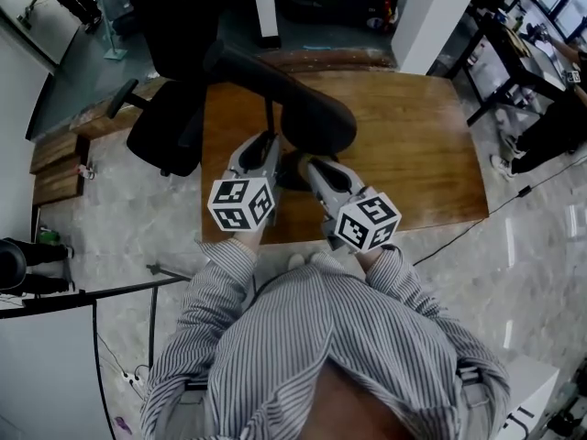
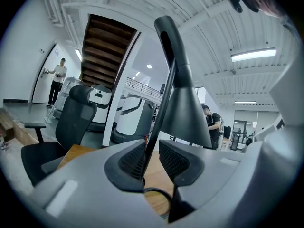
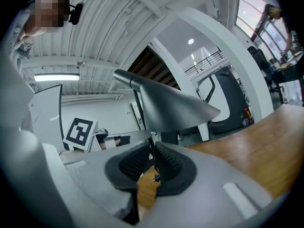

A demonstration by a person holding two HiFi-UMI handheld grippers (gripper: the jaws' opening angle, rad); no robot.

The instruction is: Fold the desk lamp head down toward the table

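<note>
A black desk lamp stands on the wooden table (image 1: 413,154). Its cone head (image 1: 316,122) hangs from a thick neck that rises to the upper left, above a thin upright stem (image 1: 269,117). My left gripper (image 1: 266,143) points at that stem. In the left gripper view the stem (image 2: 159,113) runs between the jaws of the left gripper (image 2: 152,148): it lies against the left pad, and a gap shows on the right-pad side. My right gripper (image 1: 305,161) reaches under the head. In the right gripper view the head (image 3: 166,103) hangs just above the right gripper (image 3: 153,148), whose pads are pinched on a thin black stem.
A black office chair (image 1: 174,117) stands at the table's left end, also seen in the left gripper view (image 2: 71,122). A cable (image 1: 459,236) trails over the floor to the right. People stand at desks at the far right (image 1: 550,126).
</note>
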